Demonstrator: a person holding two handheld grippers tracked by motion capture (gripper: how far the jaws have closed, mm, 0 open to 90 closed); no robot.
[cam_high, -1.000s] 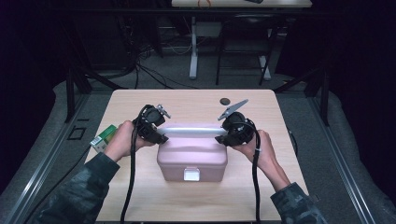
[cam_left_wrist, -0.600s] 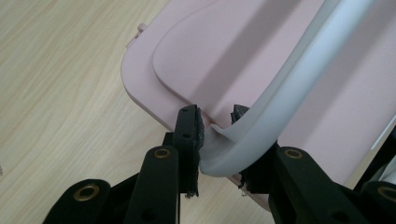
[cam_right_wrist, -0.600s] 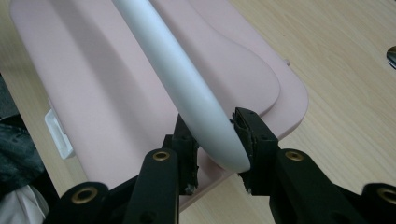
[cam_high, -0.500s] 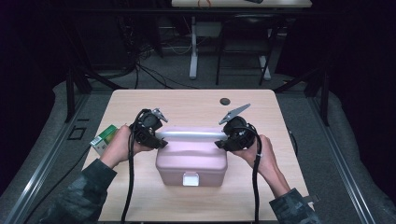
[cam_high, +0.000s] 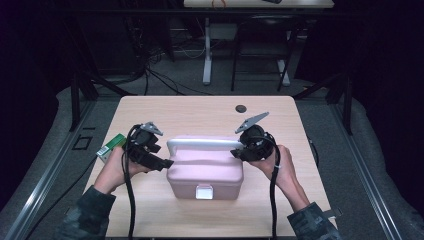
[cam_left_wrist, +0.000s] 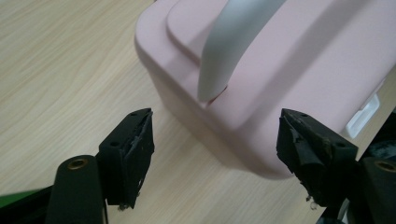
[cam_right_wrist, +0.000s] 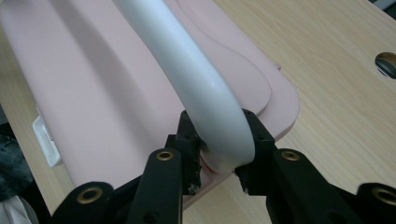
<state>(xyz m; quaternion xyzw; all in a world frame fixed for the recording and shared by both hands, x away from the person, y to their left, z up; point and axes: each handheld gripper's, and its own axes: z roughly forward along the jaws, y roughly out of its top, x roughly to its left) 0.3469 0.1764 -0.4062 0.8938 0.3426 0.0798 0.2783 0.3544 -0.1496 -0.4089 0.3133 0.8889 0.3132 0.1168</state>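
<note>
While the left gripper (cam_left_wrist: 215, 158) gapes, the right gripper (cam_right_wrist: 219, 154) clamps the handle (cam_right_wrist: 205, 98).

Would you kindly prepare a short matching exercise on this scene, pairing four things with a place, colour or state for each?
Things:
1. left gripper
2. right gripper
3. pink box
4. green packet

States or places:
A. clamped on the white handle
B. lid down, white latch facing the person
C. jaws apart, around nothing, beside the box's end
D. at the table's left edge, behind the left hand

Pairs: 1-C, 2-A, 3-B, 4-D
</note>
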